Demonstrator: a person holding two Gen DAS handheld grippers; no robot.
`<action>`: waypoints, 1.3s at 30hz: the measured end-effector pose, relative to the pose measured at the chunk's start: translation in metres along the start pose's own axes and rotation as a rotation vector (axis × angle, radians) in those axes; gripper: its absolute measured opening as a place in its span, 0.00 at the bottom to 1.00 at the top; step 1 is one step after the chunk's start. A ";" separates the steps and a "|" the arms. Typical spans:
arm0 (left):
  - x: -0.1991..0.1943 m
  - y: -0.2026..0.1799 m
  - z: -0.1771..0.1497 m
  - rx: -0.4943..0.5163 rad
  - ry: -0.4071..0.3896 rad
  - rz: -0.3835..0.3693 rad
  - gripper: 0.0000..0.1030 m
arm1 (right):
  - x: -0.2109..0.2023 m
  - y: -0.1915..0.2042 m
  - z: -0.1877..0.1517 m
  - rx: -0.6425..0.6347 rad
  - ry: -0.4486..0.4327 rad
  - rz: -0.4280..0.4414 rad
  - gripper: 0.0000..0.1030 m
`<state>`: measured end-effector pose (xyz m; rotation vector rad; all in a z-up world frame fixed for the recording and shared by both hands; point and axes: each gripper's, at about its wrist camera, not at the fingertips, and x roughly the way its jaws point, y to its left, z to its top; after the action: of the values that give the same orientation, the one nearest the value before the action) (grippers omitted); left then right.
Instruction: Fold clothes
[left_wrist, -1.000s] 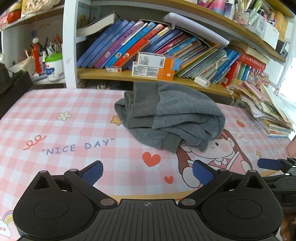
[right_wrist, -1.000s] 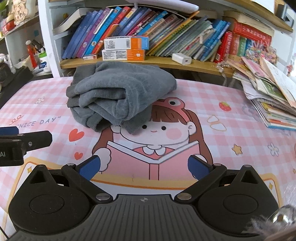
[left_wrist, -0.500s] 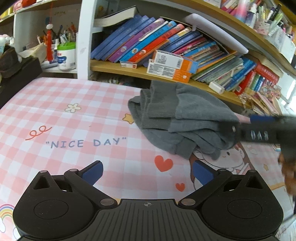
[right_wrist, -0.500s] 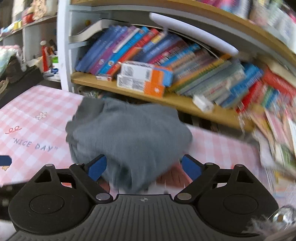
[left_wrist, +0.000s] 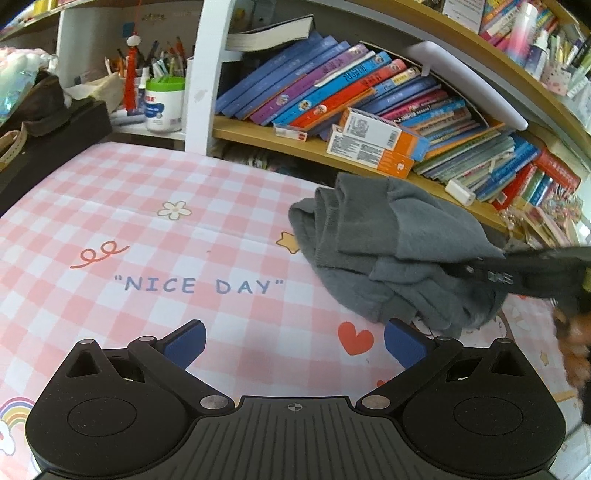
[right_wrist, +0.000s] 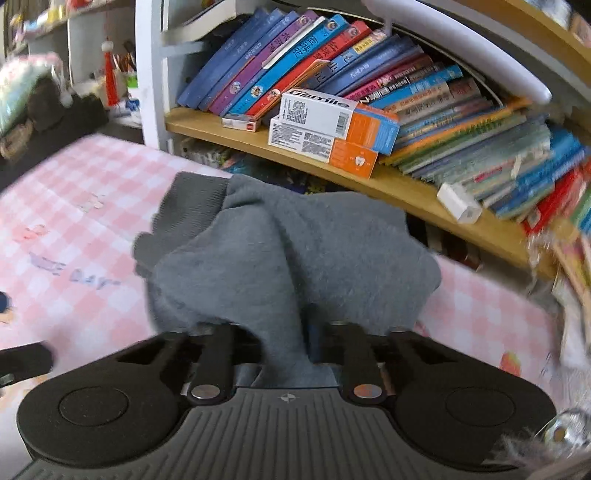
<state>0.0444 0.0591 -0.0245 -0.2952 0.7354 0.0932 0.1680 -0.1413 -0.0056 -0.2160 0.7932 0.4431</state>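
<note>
A crumpled grey sweater (left_wrist: 388, 254) lies in a heap on the pink checked tablecloth (left_wrist: 155, 236), close to the bookshelf. My left gripper (left_wrist: 293, 341) is open above the cloth, just short of the heap's near left edge, with nothing between its blue pads. My right gripper (right_wrist: 291, 347) is shut on a fold of the grey sweater (right_wrist: 288, 258), which bunches up over its fingers and hides the tips. In the left wrist view the right gripper (left_wrist: 480, 271) reaches in from the right onto the heap.
A wooden shelf (left_wrist: 280, 146) packed with leaning books runs along the table's far edge, with two orange-and-white boxes (left_wrist: 373, 144) and a white charger (left_wrist: 460, 192) on it. A black case (left_wrist: 48, 147) stands at the left. A stack of booklets (left_wrist: 550, 225) lies at the right.
My right gripper went from open above the heap to shut on a fold of the sweater. The left gripper shifted left and slightly forward, still open.
</note>
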 end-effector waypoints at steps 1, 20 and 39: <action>-0.001 0.001 0.000 -0.007 -0.003 0.003 1.00 | -0.006 -0.002 -0.002 0.042 0.006 0.030 0.10; -0.065 0.044 -0.006 -0.115 -0.133 -0.025 1.00 | -0.077 0.025 0.037 0.588 -0.080 0.527 0.09; -0.070 0.039 -0.011 -0.092 -0.098 -0.126 1.00 | -0.211 -0.119 -0.069 0.985 -0.398 0.113 0.08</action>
<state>-0.0218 0.0946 0.0060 -0.4214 0.6145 0.0224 0.0489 -0.3351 0.1027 0.8150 0.5537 0.1507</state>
